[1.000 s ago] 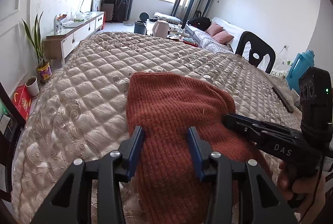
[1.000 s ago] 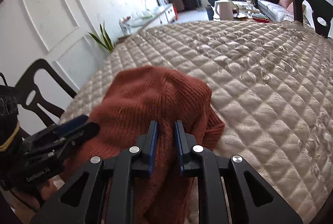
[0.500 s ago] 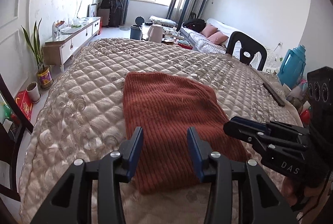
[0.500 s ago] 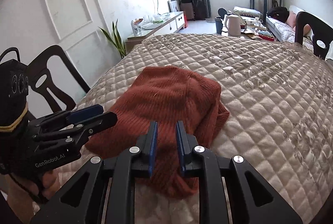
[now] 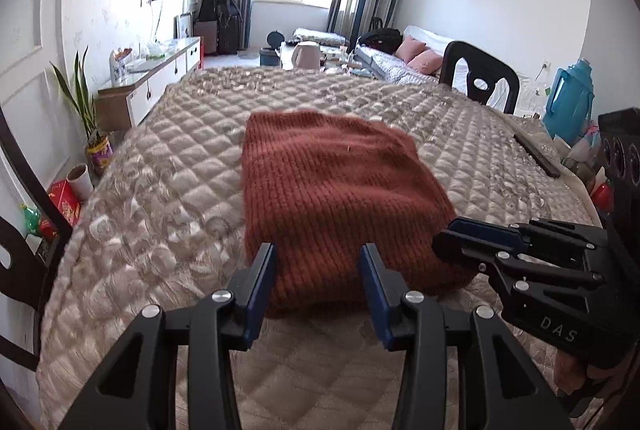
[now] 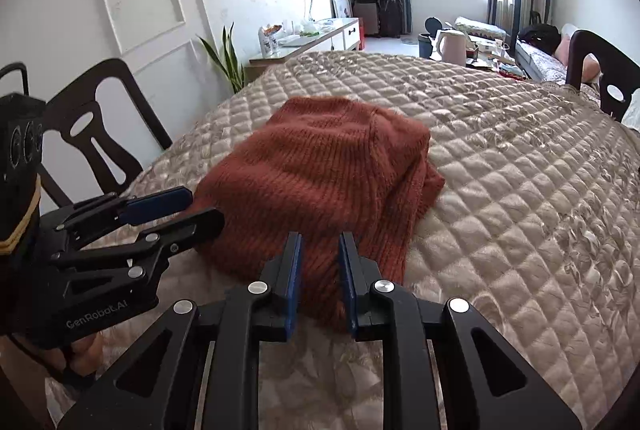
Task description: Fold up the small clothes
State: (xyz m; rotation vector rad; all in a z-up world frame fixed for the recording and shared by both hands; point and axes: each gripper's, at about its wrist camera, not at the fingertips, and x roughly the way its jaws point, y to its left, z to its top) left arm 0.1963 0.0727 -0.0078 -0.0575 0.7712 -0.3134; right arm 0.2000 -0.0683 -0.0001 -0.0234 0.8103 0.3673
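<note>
A rust-red knitted garment (image 5: pixel 332 190) lies folded into a rough rectangle on the quilted beige cover (image 5: pixel 160 190); it also shows in the right wrist view (image 6: pixel 320 174). My left gripper (image 5: pixel 318 282) is open and empty, just short of the garment's near edge. My right gripper (image 6: pixel 319 278) is slightly open and empty at the near edge, touching nothing I can see. Each gripper shows in the other's view: the right one (image 5: pixel 456 234) beside the garment's near right corner, the left one (image 6: pixel 192 208) beside its near left corner.
A dark chair (image 6: pixel 100 126) stands at the cover's left side and another (image 5: pixel 478 78) at the far right. A dark flat bar (image 5: pixel 536 154) lies near the right edge, by a blue jug (image 5: pixel 568 102). A cabinet (image 5: pixel 152 82) and plant (image 5: pixel 86 110) stand left.
Both grippers have pulled back and up from the garment. The right gripper has let go of the knit and opened slightly. The garment has settled flat into a folded rectangle.
</note>
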